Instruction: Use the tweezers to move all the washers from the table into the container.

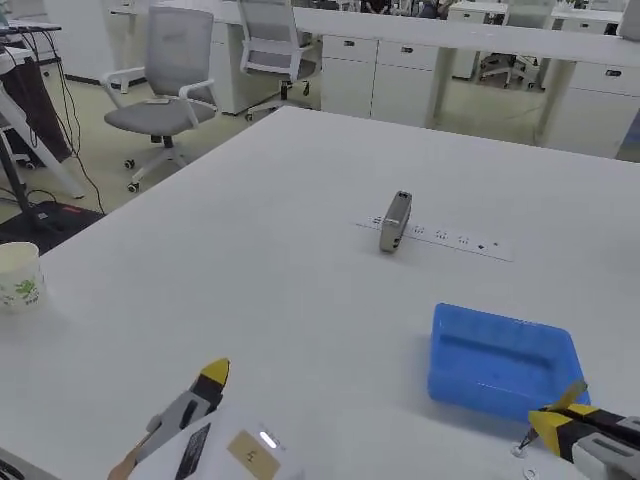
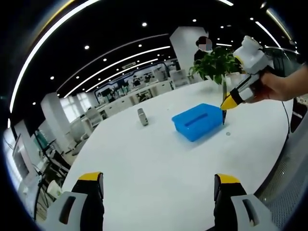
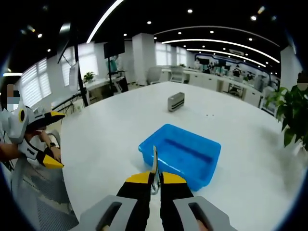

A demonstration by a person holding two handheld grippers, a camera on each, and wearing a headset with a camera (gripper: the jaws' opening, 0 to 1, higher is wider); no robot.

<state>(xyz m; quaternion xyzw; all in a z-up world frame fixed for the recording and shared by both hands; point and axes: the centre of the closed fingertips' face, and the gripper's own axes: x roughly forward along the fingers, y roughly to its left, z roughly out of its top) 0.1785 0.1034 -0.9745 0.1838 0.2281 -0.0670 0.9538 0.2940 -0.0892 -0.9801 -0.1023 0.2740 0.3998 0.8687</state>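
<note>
A blue container (image 1: pixel 500 362) (image 2: pixel 198 121) (image 3: pixel 181 153) stands empty on the white table (image 1: pixel 250 270), to the right. My right gripper (image 1: pixel 556 412) (image 3: pixel 154 179) is shut on thin metal tweezers (image 3: pixel 154 166) (image 2: pixel 224 113) just in front of the container's near right corner. The tweezer tips (image 1: pixel 524 442) point down at the tabletop. One small washer (image 2: pixel 227 134) lies on the table beside those tips. My left gripper (image 1: pixel 170 420) (image 2: pixel 159 188) hovers at the table's near edge, open, with nothing between its jaws.
A grey metal block (image 1: pixel 394 220) (image 3: pixel 176 101) rests on a flush socket strip (image 1: pixel 440 238) behind the container. A paper cup (image 1: pixel 20 276) stands at the left edge. Office chairs (image 1: pixel 165 70) and desks stand beyond the table. A potted plant (image 2: pixel 216 62) grows at one side.
</note>
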